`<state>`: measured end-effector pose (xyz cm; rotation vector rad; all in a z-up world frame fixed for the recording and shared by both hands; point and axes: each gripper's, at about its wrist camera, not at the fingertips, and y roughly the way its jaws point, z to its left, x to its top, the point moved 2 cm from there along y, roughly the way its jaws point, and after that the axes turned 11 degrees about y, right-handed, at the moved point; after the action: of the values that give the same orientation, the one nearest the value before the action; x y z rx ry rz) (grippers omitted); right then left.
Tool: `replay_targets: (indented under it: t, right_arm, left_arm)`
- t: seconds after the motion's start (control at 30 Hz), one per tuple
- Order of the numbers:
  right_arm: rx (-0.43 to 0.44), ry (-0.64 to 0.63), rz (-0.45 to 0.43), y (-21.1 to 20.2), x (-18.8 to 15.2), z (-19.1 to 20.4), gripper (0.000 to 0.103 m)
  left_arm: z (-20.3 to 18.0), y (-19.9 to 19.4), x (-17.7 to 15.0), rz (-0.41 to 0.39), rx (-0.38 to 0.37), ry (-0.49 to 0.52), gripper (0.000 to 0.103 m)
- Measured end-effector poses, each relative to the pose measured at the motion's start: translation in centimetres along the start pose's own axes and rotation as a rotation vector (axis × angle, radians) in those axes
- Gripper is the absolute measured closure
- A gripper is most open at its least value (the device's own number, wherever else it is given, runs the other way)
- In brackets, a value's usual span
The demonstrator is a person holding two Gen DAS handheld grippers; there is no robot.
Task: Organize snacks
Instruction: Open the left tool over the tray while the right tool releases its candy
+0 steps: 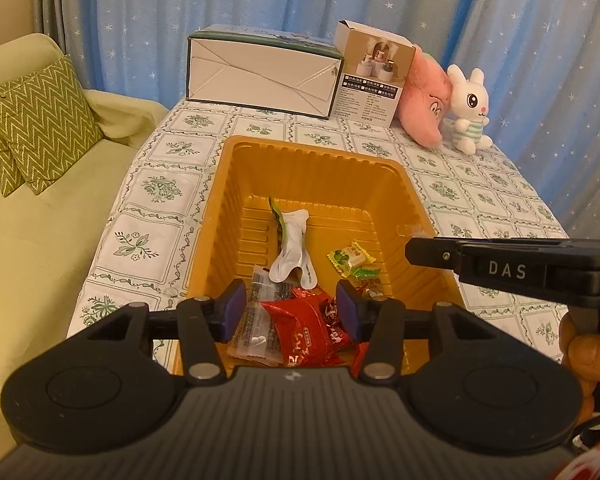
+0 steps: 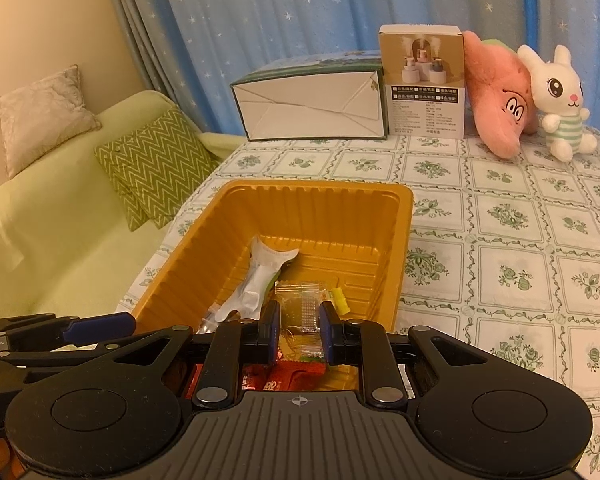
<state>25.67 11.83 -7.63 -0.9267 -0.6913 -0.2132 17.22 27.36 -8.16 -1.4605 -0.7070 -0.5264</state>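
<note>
Left wrist view: left tongs [image 1: 290, 312] gaping above crinkled red wrappers [image 1: 304, 324] | ribbed golden plastic tray [image 1: 312, 164] | right tongs [image 2: 300, 330] pinching clear cellophane packet [image 2: 304, 312], tilting downward.

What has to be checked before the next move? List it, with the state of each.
1. Right tool grips the clear packet: ok, the pads are closed on it.
2. Clear packet is over the yellow tray: ok.
3. Left tool is free of the red packet: ok, the jaws stand apart and the packet lies in the tray, not pinched.
4. Tray sits flat and upright on the tablecloth: ok.
5. The two tools are apart: ok, the right tool is off to the side of the left tool.
6. No snacks left outside the tray: cannot tell; none shows on the cloth in view.
</note>
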Motion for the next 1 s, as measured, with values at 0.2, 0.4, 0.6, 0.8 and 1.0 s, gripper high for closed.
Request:
replay_targets:
  t: [0.2,0.4,0.6,0.8,1.0]
  right_arm:
    - [0.021,0.020,-0.001,0.5,0.4,-0.2,0.082]
    - [0.089,0.118,-0.049,-0.1,1.5,-1.2,0.035]
    - [0.039,0.144,-0.050,-0.8,1.6,-2.7,0.035]
    - [0.007,0.161,-0.040,-1.4,1.0,-3.6,0.035]
    - [-0.023,0.139,-0.032,-2.2,0.2,-3.5,0.035]
  left_arm:
    - [0.1,-0.1,0.0,-0.004,0.004,0.003,0.052]
    - [0.4,-0.3,0.0,-0.011,0.017,0.002,0.033]
    - [0.2,-0.4,-0.1,-0.014,0.023,0.010,0.027]
    - [-0.2,-0.4,0.1,-0.017,0.031,0.035,0.017]
    - [-0.4,-0.7,0.3,-0.017,0.030,0.046,0.013]
